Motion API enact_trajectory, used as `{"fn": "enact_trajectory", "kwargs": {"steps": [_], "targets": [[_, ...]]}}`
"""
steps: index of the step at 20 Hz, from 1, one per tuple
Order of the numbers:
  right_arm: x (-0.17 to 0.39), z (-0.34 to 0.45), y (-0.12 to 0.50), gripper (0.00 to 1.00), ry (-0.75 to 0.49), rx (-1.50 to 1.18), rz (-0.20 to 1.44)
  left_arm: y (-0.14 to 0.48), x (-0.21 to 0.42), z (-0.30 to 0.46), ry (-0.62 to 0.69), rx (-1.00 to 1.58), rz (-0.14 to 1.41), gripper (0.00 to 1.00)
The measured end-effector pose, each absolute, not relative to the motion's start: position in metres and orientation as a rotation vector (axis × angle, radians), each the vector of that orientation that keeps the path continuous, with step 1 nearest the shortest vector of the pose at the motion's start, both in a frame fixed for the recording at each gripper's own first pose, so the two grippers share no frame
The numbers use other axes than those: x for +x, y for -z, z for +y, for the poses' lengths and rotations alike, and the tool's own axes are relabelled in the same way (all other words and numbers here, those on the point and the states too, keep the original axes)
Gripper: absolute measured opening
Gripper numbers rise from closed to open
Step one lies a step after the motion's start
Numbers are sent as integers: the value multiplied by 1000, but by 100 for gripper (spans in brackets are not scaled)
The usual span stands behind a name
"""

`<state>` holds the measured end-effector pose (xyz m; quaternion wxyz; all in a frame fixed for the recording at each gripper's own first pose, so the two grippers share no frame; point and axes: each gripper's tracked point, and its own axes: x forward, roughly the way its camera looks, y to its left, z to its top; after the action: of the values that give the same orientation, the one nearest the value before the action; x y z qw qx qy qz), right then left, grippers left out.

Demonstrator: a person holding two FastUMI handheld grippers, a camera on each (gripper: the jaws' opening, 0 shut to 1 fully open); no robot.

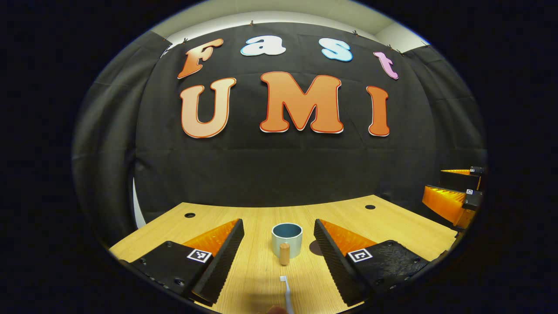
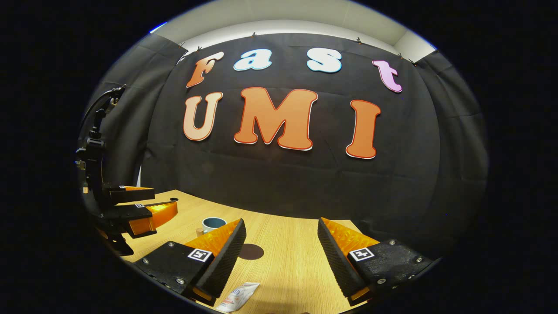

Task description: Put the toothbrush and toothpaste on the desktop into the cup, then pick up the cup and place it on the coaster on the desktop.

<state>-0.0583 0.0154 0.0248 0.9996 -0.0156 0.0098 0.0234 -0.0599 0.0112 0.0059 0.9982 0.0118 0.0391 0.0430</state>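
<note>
In the left gripper view a pale blue cup [image 1: 287, 240] with a wooden handle stands upright on the wooden desk, ahead of my open left gripper [image 1: 279, 257]. A white toothbrush [image 1: 286, 293] lies on the desk near the bottom edge, between the fingers and apart from them. A dark round coaster [image 1: 314, 247] lies just right of the cup, partly behind the right finger. In the right gripper view my right gripper [image 2: 281, 257] stands open above the desk. A white toothpaste tube [image 2: 237, 296] lies below its left finger. The coaster [image 2: 251, 251] and cup [image 2: 213, 224] lie to the left.
The other gripper [image 1: 453, 196] shows at the far right of the left gripper view, and the left gripper [image 2: 130, 209] at the far left of the right gripper view. Two cable holes [image 1: 190, 215] [image 1: 370, 206] sit near the desk's back edge.
</note>
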Motion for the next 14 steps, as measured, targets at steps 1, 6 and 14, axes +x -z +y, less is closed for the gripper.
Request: {"fn": "enact_trajectory", "kwargs": {"steps": [1,6,14], "targets": [[-59,15,-26,99,-49,-27,22,-12,-60,14,-93,27,80,97],[-54,17,-16,98,-59,-46,110,-7,-53,22,-102,50,195,97],[-60,46,41,95,-163,-42,354,69,-53,3,-19,-10,525,97]]}}
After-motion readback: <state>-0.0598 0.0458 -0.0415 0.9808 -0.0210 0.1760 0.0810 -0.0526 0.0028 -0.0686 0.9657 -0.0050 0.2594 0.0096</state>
